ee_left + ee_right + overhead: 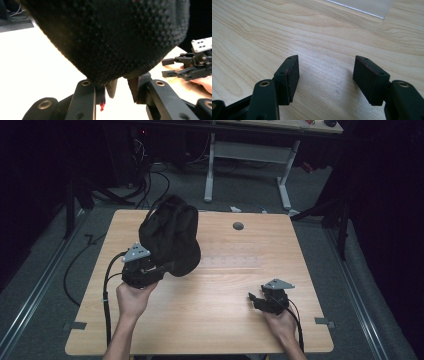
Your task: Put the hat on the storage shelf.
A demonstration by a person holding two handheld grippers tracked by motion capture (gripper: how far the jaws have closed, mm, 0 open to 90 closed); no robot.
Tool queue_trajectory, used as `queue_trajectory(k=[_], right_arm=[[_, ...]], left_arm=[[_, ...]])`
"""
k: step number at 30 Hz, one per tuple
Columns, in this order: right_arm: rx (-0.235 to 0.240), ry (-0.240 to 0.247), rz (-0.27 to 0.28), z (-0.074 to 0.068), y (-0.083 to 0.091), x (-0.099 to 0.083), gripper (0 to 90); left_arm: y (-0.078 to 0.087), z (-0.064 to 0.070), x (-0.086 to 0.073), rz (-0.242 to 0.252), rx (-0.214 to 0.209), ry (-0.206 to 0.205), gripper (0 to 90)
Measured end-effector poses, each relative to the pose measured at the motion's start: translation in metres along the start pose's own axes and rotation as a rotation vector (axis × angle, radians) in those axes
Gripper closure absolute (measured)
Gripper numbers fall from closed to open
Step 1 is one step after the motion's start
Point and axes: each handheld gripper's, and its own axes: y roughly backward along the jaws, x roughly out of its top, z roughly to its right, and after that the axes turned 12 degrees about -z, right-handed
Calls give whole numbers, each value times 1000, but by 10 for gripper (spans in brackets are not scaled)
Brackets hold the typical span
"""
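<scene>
A black fabric bag point(170, 237) rests tilted on the left half of the wooden table point(225, 320). Its rounded underside point(112, 37) is raised, with table showing beneath it. My left gripper point(162, 268) is at the bag's near lower edge. A fold of the bag sits between its jaws point(116, 83), which are closed on it. My right gripper point(254, 298) rests low over bare wood at the near right, open and holding nothing point(326, 72). It also appears far right in the left gripper view point(167, 67).
A clear plastic sheet point(362, 5) lies flat on the table ahead of the right gripper. A small grey round cap point(238, 226) sits in the tabletop near the far edge. Cables and a desk frame point(250, 165) stand on the floor beyond.
</scene>
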Motion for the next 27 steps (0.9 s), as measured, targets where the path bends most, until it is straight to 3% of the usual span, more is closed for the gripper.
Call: queue_trajectory(k=[8,27], right_arm=[[-1,-1,0,0,0,0,377],[-7,2,0,-1,1,-1,372]], left_arm=[[-11,0,7,-13,54,-41,700],[-38,1,15,-26,142,-87,704]])
